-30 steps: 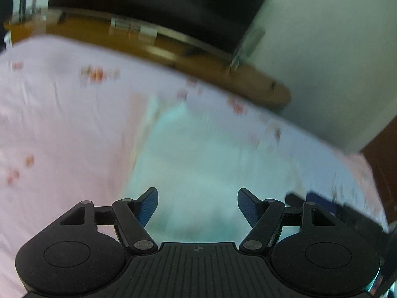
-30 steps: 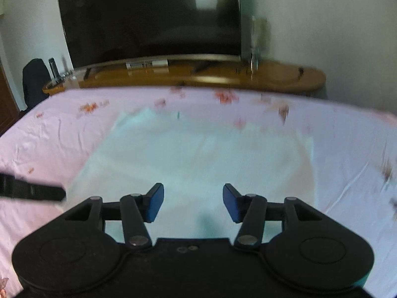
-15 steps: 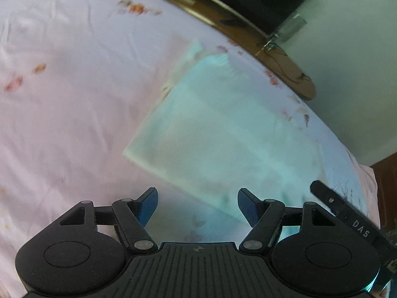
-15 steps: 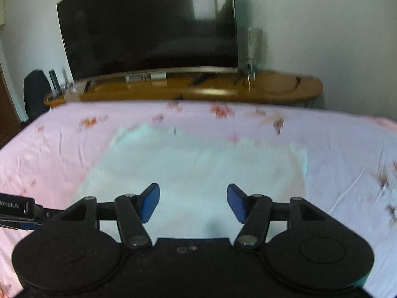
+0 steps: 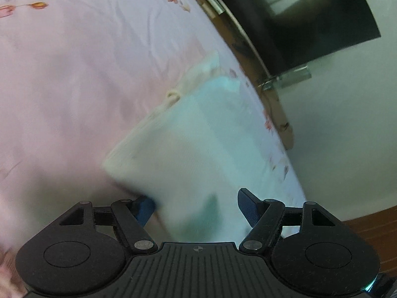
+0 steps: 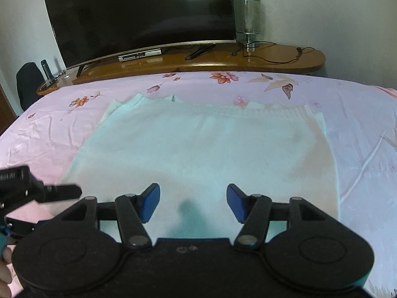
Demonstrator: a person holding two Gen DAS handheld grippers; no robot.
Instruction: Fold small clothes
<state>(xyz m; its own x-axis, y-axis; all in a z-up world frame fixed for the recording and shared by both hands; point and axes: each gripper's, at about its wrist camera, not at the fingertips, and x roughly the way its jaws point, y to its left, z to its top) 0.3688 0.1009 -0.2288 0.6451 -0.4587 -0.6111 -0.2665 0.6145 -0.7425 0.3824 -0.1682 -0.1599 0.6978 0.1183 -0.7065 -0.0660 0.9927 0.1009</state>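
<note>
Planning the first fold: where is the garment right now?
The garment lies flat on the pink sheet, mid-frame in the right wrist view, ahead of the TV stand; the left tongs straddle its near-left corner.

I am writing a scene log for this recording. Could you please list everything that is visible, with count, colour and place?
garment: one, pale mint green, lying flat on the bed.
bed sheet: one, pink with flower print, covering the bed.
television: one, black, screen off, on the cabinet beyond the bed.
cabinet: one, brown wood, along the wall.
set-top box: one, silver, under the television.
lamp: one, clear glass, right of the television.
cable: one, black, on the cabinet right of the lamp.
chair: one, black, far left.
left gripper: one, black with blue pads, open at the garment's near left corner.
right gripper: one, black with blue pads, open over the garment's near edge.
</note>
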